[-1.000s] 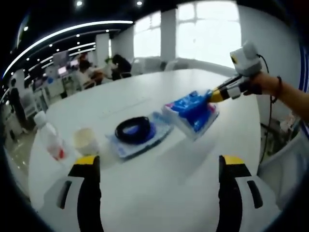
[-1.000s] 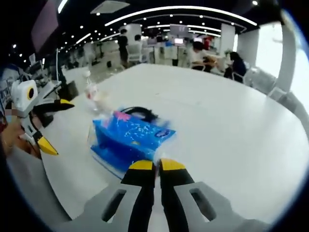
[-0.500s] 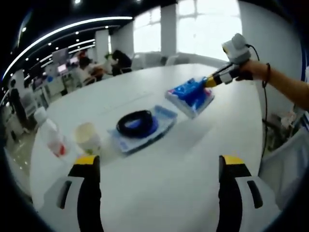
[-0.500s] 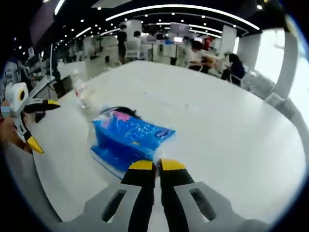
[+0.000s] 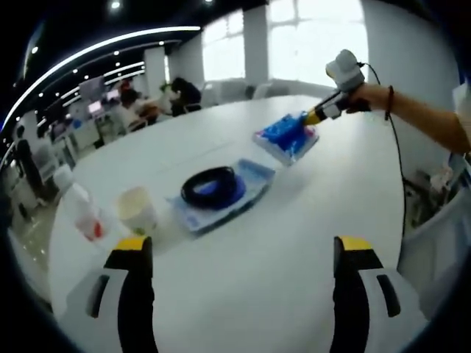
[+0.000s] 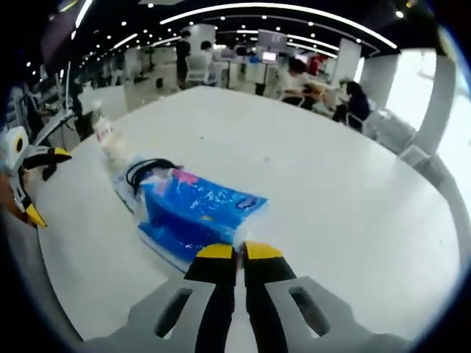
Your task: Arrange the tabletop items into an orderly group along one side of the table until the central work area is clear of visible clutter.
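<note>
The blue tissue pack (image 6: pixel 197 215) is clamped at its edge by the right gripper (image 6: pixel 235 254). The left gripper (image 5: pixel 243 246) is held apart above the white tabletop (image 5: pixel 294 220).

Beyond your round white tabletop (image 6: pixel 346 191) you have seated people at far desks (image 6: pixel 324 92), curved white ceiling light strips (image 6: pixel 280 11), bright tall windows (image 5: pixel 316 40) and white pillars (image 5: pixel 255 44) behind them.

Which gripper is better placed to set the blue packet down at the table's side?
The right gripper: its fingers are already shut on the blue packet. The left gripper hangs open, holding nothing.
</note>
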`<action>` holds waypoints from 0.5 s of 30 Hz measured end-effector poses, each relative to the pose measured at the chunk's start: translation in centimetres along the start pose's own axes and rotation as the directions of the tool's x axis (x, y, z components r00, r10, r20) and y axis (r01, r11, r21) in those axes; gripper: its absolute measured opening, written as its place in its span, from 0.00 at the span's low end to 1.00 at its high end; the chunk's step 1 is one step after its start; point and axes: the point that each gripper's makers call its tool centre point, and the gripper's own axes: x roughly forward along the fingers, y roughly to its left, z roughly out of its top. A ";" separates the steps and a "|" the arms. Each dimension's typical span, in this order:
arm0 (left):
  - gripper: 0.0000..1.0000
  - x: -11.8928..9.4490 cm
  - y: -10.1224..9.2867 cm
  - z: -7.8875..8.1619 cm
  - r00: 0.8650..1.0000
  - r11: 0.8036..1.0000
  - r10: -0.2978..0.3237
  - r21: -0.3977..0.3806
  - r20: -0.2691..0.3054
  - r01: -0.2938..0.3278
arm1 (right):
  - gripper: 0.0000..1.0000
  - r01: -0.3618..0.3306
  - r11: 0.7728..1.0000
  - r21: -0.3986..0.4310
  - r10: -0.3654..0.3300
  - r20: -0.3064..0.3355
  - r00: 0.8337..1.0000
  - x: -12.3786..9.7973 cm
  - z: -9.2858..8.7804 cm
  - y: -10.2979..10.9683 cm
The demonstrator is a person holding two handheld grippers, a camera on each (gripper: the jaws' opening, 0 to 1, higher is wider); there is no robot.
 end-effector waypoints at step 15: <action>0.99 0.0 -1.3 0.6 0.996 0.992 -0.082 -0.092 0.036 0.085 | 0.03 0.000 1.000 0.003 0.000 -0.042 0.999 3.2 -1.8 -2.1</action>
